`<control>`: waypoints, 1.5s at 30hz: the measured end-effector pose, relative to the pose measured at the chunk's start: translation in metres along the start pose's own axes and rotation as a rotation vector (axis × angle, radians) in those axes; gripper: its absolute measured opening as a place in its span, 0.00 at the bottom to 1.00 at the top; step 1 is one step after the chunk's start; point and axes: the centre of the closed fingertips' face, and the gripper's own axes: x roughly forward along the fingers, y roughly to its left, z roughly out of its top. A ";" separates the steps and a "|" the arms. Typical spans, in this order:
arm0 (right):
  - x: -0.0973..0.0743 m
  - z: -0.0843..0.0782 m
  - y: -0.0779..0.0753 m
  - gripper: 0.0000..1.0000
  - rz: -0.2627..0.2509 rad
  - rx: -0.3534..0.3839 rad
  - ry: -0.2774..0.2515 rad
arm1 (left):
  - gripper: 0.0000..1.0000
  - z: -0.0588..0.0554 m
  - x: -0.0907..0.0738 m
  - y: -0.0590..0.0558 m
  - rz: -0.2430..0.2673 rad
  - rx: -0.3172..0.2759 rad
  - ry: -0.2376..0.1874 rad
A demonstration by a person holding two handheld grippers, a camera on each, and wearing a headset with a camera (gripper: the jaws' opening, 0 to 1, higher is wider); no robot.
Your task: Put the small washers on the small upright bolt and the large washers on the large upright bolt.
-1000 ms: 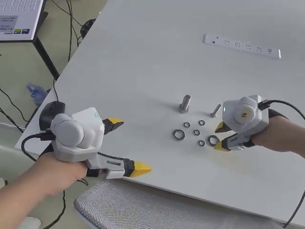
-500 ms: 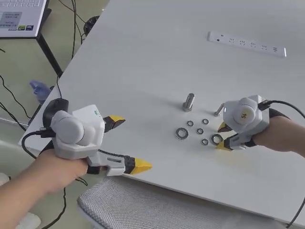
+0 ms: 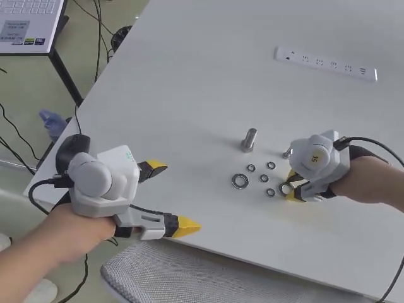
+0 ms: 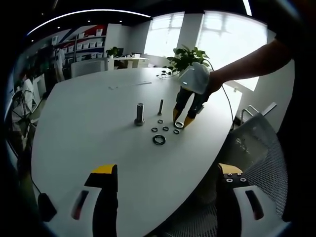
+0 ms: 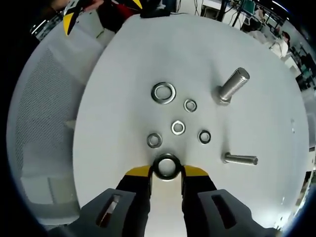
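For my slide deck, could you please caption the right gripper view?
Right hand-held gripper pinching large silver metal washer; five loose washers and two steel bolts beyond.

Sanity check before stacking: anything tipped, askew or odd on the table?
Nothing stands out. The large steel bolt and small steel bolt stand upright; the steel washers lie flat on the white table, one between the jaws of the right hand-held gripper.

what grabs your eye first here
The right tongs, clamped on a large washer on the white table. Beside it lie four small washers, a second large washer, and the large bolt and small bolt, both upright. The left tongs hang open at the near edge.
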 end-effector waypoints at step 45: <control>-0.031 -0.001 -0.002 0.21 0.043 0.112 0.033 | 0.79 0.020 -0.004 0.001 0.020 0.055 -0.008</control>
